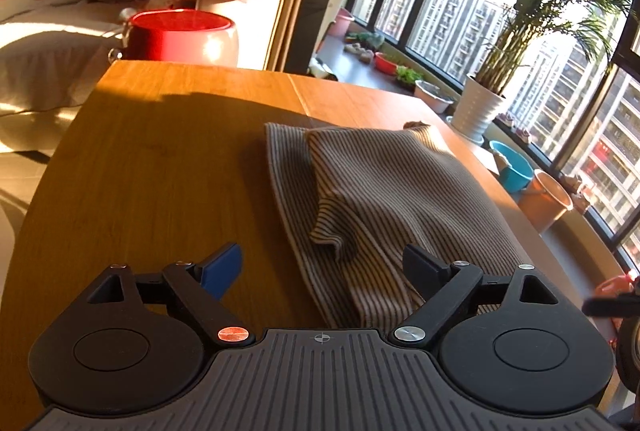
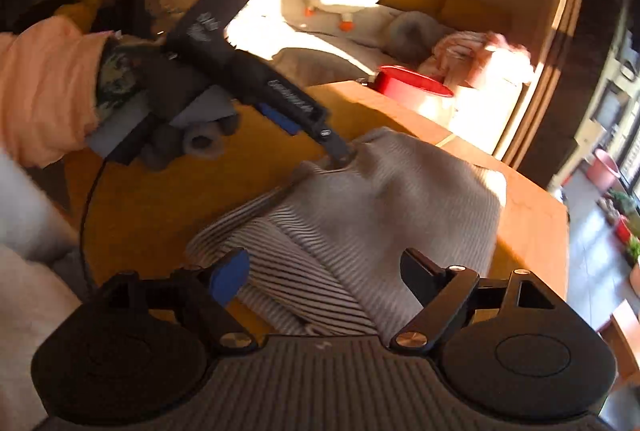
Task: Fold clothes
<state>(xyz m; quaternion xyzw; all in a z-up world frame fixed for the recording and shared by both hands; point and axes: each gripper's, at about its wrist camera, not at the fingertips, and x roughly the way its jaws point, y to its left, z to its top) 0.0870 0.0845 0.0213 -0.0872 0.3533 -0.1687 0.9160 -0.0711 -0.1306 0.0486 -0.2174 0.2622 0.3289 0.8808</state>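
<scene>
Two open grippers (image 1: 322, 271) (image 2: 324, 273), one striped garment (image 1: 384, 191), seemingly half-folded

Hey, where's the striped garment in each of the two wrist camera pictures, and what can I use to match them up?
Left wrist view: the striped garment lies on the wooden table, center-right, beyond the open claw.
Right wrist view: the striped garment fills the center, ahead of the open right claw; the other claw touches its far edge.
Shared landmark: the red bucket beyond the table's far edge.
</scene>
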